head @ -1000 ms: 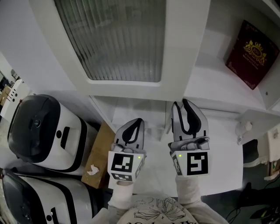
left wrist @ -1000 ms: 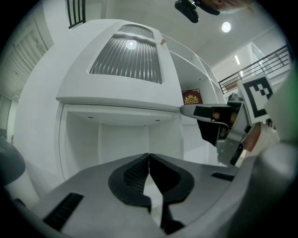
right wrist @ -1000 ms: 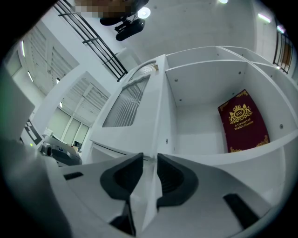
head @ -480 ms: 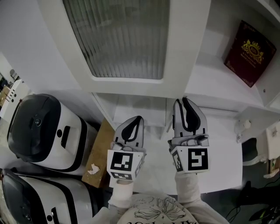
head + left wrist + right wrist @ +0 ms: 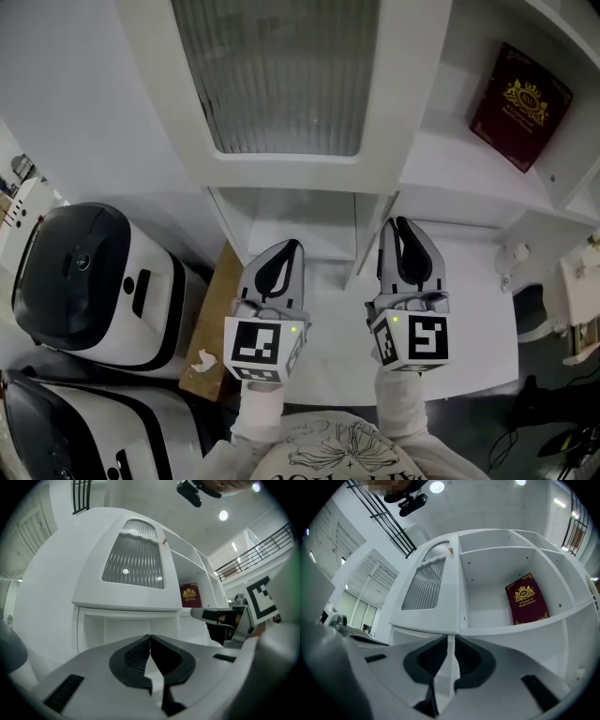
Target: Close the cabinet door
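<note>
White cabinet door (image 5: pixel 398 94), with a ribbed glass pane in its frame, stands swung out from the cabinet, leaving the compartment to its right uncovered; a dark red book (image 5: pixel 518 92) leans against the back wall there. Both tools hang low in front of the cabinet, below the door's bottom edge and not touching it. The left tool (image 5: pixel 286 249) has its 2 jaws pressed together with nothing between them. The right tool (image 5: pixel 401 225) also has its jaws drawn in, showing only a thin white sliver between them, which I take for the cabinet behind rather than anything held.

The closing has not begun, as I judge it: this is the approach, with the door wide open. The next move calls for raising 1 tool to the outer face of the door's free edge and pushing it round on its hinge toward the book's compartment. A closed tool suits a push well enough, so no grasp seems needed.
</note>
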The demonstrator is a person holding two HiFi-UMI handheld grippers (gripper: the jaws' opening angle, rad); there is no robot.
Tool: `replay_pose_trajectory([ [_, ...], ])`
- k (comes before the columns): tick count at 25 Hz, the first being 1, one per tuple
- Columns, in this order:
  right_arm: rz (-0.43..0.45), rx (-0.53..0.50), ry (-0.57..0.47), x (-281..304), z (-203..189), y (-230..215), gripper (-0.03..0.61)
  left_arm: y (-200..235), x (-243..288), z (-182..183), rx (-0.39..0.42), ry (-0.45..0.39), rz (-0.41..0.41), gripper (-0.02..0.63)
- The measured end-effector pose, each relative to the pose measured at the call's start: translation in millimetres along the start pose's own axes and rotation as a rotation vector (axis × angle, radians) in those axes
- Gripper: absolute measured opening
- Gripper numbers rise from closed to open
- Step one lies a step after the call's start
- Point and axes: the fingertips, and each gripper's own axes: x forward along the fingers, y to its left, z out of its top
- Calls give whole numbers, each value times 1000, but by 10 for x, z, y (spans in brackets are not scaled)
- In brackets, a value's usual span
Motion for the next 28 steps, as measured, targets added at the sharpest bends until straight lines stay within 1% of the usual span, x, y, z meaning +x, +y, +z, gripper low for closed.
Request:
replay_pose_trajectory([
  [6,-56,5,36,-224,-15,99,40,42,-199,52,-4,-15,-31,5],
  [13,-100,12,63,-441,-40,230,35,65,-399,112,-7,-30,-66,5],
  [19,-107,18,90,-563,-99,354,32,46,-529,157,-9,-43,-91,5],
  [28,-123,14,103,-715,-116,436,32,45,-676,151,-18,-47,-93,5],
])
